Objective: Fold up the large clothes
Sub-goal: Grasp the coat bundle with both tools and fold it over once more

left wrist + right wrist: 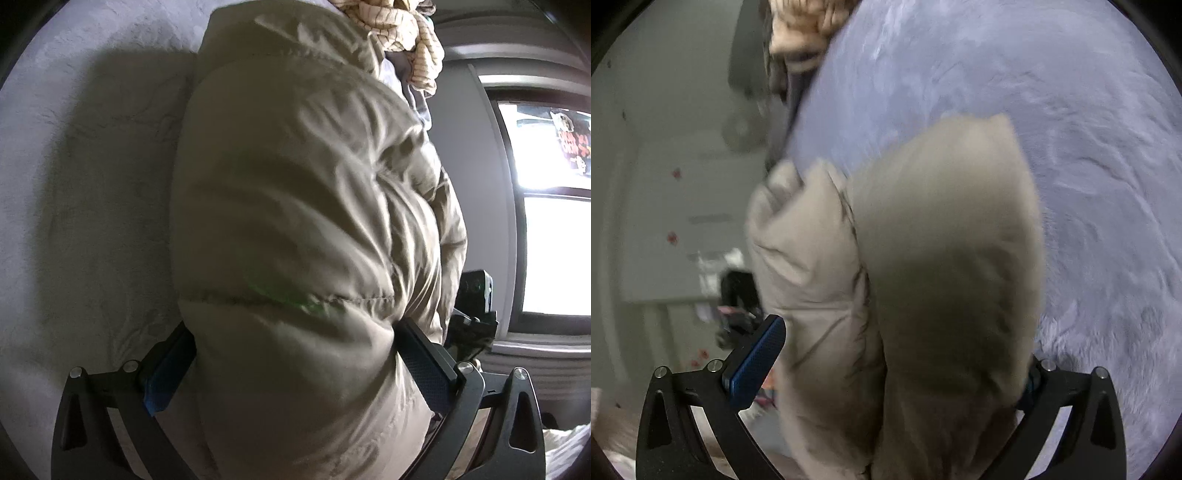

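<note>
The big beige quilted puffer jacket [306, 229] fills most of my left-side view: soft, shiny fabric, heavily creased, with stitched seams running across it between plump padded sections. It bulges upward in a rounded, bunched mass and lies over the pale grey fluffy blanket [85, 184], casting a shadow on it to the left. From my right side the same jacket [945, 258] shows as 2 padded lobes, 1 broad and smooth, the other more crumpled with dark seam lines, both blurred. At the far end of the blanket sits a cream striped garment [413, 40], crumpled in a heap.
</note>
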`<state>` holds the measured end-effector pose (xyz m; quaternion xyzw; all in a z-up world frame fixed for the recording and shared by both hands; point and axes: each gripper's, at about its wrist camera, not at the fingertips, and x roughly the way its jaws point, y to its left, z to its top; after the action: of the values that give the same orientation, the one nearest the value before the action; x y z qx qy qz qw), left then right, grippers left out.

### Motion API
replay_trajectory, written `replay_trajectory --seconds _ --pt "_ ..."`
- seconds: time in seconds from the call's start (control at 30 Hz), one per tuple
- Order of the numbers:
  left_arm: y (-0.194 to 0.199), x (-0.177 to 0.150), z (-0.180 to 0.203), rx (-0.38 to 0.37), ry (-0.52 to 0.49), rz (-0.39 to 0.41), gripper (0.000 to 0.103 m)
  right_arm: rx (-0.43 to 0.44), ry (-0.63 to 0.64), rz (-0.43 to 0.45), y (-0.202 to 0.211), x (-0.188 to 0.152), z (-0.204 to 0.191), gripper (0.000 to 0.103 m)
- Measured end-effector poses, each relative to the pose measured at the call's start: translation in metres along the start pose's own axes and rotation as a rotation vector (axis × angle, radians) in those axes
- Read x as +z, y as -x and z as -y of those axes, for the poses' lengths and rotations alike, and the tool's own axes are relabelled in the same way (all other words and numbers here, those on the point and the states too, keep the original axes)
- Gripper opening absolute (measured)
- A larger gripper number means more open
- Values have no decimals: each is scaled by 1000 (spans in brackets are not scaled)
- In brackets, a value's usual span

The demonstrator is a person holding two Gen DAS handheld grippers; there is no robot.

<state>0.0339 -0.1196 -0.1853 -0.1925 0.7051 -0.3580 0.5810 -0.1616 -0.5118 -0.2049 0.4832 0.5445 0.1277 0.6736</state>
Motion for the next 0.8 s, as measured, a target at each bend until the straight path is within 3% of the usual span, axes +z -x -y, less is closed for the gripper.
replay_trajectory --seconds 0.23,0.33,0.43,0.5,0.53,0.6,0.67,0.8 --pt "-32 11 -8 -65 33 -55 103 -66 -25 -36 -28 15 1 103" --pt "-32 10 3 -23 -13 -34 103 -88 -53 -23 -30 15 1 103" --pt "-26 9 22 11 -86 -13 92 -117 -76 2 -29 9 -2 99" --pt "-19 10 29 3 -119 -7 84 -136 -81 28 -22 4 -11 75" --pt "-15 12 32 -10 -131 -8 80 -136 -81 42 -18 2 -12 70" --pt "-6 14 37 -25 -154 -9 76 -133 -76 74 -13 -3 -25 51" --pt "7 20 45 -29 -194 9 76 -131 -59 100 -10 -7 -42 45" --pt "38 37 53 -50 -229 70 76 -107 -13 131 -18 0 -83 44"
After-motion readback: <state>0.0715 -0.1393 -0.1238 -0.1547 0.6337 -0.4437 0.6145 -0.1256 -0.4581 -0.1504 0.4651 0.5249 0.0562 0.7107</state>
